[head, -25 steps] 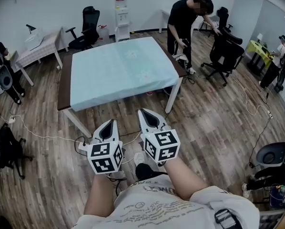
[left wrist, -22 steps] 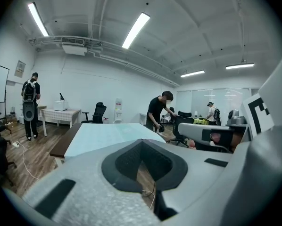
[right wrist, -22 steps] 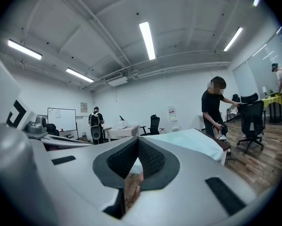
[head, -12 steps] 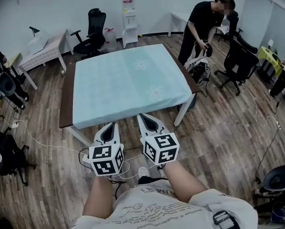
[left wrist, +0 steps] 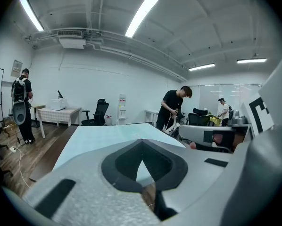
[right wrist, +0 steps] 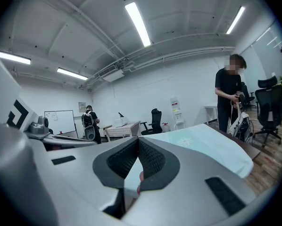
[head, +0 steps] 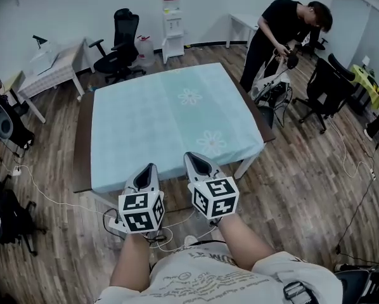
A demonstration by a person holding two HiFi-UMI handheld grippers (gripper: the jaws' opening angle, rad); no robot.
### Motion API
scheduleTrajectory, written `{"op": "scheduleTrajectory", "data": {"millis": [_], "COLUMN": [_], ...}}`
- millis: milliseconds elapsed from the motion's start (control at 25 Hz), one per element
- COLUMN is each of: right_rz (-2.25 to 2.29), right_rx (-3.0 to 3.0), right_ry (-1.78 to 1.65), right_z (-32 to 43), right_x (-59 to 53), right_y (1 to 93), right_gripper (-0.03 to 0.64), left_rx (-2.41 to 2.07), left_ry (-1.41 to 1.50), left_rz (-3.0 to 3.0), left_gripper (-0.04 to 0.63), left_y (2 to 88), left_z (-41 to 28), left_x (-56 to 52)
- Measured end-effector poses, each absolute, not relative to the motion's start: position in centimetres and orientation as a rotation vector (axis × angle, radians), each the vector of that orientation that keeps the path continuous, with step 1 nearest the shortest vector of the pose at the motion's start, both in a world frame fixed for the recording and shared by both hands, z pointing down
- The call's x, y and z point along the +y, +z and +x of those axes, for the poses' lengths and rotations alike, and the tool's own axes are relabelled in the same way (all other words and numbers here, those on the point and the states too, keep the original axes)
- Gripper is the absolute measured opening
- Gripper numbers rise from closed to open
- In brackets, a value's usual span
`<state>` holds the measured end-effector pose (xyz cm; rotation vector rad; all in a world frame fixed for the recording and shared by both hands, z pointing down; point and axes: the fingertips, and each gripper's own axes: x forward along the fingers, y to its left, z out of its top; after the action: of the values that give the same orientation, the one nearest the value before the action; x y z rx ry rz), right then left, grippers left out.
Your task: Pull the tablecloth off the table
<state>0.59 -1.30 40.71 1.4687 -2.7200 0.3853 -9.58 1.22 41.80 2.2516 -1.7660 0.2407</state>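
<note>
A light blue tablecloth (head: 170,122) with pale flower prints covers most of a brown table (head: 83,147) in the middle of the room. In the head view both grippers are held side by side at the cloth's near edge, fingertips pointing at it. My left gripper (head: 149,168) is shut with nothing between its jaws. My right gripper (head: 194,157) is shut and empty too. The left gripper view shows the closed tips (left wrist: 141,141) just short of the tablecloth (left wrist: 103,135). In the right gripper view, the tablecloth (right wrist: 202,142) stretches away past the closed tips (right wrist: 138,139).
A person in black (head: 281,33) stands at the table's far right corner beside office chairs (head: 326,84). A black chair (head: 118,40), a water dispenser (head: 172,14) and a small checked table (head: 50,68) line the back. Cables (head: 47,195) trail over the wooden floor at left.
I have come closer to the table: it looks larger and its near edge now reaches the gripper tips. Both grippers stay shut. The person in black has shifted right in view.
</note>
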Motion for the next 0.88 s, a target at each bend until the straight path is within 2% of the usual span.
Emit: {"op": "scheduleTrajectory", "data": {"millis": [880], "right_rz": [1.477], "right_rx": [-2.671], "right_ry": [0.447], "right_z": [-1.3], "right_x": [-14.1], "right_y": [43.7], "right_gripper": [0.012], "left_rx": [-1.900], "left_ry": [0.323], "left_rz": [2.142], "left_gripper": [0.012], "left_y": [44.9], "left_z": [-14.8], "left_x": [-10.7]}}
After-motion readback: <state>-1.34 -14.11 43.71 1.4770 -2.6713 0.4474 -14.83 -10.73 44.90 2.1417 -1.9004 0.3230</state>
